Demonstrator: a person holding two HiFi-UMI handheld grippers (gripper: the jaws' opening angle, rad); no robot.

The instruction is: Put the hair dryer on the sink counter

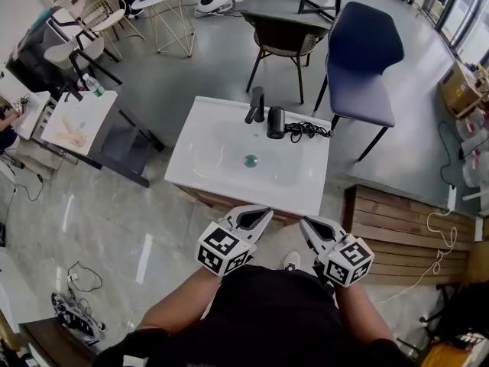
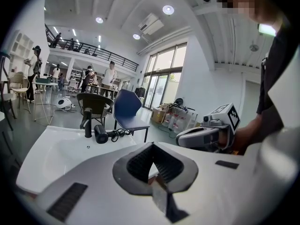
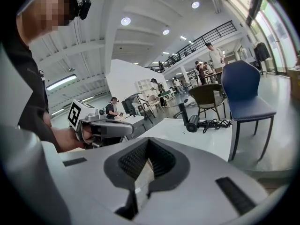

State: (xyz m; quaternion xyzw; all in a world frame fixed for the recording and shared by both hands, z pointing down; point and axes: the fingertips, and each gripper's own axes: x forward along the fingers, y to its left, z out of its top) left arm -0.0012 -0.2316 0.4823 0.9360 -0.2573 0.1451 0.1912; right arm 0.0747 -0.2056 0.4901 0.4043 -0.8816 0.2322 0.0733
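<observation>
My left hand-held gripper [image 1: 263,215] hangs close to my body, on my side of the faucet [image 1: 257,104] and well apart from it. Its jaws are pressed together with nothing between them. The white bench [image 1: 306,186] and its basin [image 1: 229,155] lie between us.

The hair dryer [image 1: 276,122] lies on the bench just beside the faucet, on its right, at the far rim of the basin. Its dark barrel runs roughly toward me and away from me. I think the round open end faces me, though it is too small to be sure. Its cord [image 1: 309,131] lies bunched further right of the faucet, near the bench's right edge.

My right hand-held gripper [image 1: 307,225] is also held low and near me, right of the faucet's line, with its jaws pressed together and empty.

The dryer sits straight ahead across the basin, about over the gap between my two grippers. The left tip looks slightly nearer to it. Since the dryer already rests on the bench, I judge that the task is done and neither hand needs to reach.
</observation>
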